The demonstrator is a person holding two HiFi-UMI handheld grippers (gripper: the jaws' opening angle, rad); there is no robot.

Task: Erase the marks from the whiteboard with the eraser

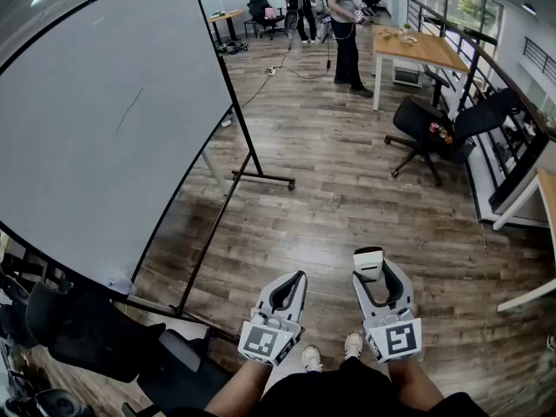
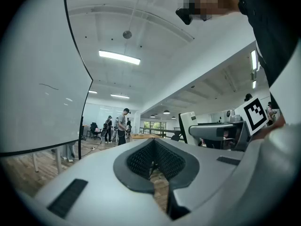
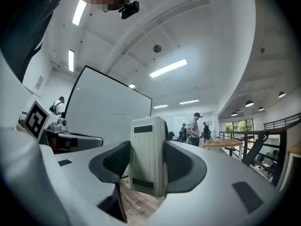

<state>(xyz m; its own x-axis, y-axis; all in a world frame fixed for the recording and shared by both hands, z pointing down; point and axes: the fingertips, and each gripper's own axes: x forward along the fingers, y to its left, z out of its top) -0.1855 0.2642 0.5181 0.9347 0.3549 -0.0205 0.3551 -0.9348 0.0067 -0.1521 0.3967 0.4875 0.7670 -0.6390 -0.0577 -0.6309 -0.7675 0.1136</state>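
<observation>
Eraser sits clamped in the fingers of the right gripper, well right of the whiteboard, with the left gripper closed on nothing; wiping looks not yet begun, and the next move calls for carrying it to the faint mark.
</observation>
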